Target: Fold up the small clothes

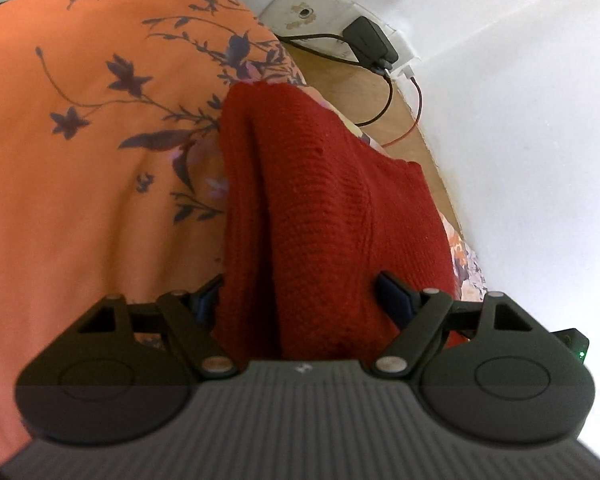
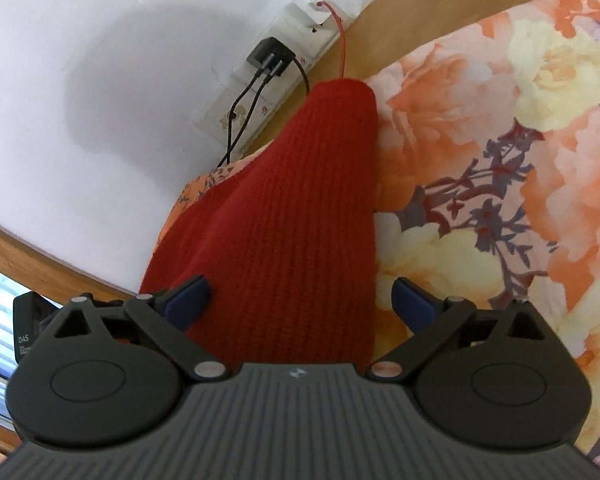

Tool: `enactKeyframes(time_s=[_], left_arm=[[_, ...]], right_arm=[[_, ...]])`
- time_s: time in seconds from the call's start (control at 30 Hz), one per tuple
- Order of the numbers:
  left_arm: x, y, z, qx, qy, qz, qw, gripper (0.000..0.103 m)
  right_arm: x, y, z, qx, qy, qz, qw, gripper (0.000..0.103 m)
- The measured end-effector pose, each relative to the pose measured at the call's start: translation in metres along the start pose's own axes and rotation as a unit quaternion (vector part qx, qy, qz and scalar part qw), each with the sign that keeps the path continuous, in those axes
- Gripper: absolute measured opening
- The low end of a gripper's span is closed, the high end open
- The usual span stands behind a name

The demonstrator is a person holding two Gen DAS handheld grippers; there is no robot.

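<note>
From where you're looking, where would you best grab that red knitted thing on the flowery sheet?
Probably its near edge, approached from this end along its length. The red knitted garment lies as a long folded strip on the bedsheet, and the right hand-held gripper already straddles that end, fingers open on both sides.

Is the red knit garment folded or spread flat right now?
Folded, at least partly: the red knit garment lies as a narrow doubled-over strip with a lengthwise crease on the floral bedsheet. Whether folding is finished, cannot tell.
</note>
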State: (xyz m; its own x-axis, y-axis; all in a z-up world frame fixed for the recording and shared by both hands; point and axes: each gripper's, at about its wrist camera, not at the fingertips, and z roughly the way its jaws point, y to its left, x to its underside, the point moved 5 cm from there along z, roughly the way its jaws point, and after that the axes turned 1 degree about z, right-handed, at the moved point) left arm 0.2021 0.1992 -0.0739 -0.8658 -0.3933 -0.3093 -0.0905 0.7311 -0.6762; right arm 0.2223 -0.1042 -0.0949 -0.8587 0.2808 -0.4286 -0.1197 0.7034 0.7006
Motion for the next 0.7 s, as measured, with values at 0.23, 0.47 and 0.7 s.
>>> enactKeyframes(time_s=[0.23, 0.47, 0.7], left_arm=[[0.003, 0.007, -0.001, 0.020, 0.000, 0.000, 0.9998, 0.080], [0.012, 0.011, -0.001, 0.062, -0.007, -0.023, 0.9978, 0.066], [0.017, 0.009, -0.015, 0.088, -0.019, -0.032, 0.9954, 0.055]], right_arm=[[0.000, -0.003, 0.007, -0.016, 0.017, 0.016, 1.000, 0.101], [0.004, -0.004, 0.019, -0.045, 0.031, 0.042, 0.998, 0.102], [0.005, 0.010, 0.008, -0.029, 0.010, 0.019, 0.999, 0.079]])
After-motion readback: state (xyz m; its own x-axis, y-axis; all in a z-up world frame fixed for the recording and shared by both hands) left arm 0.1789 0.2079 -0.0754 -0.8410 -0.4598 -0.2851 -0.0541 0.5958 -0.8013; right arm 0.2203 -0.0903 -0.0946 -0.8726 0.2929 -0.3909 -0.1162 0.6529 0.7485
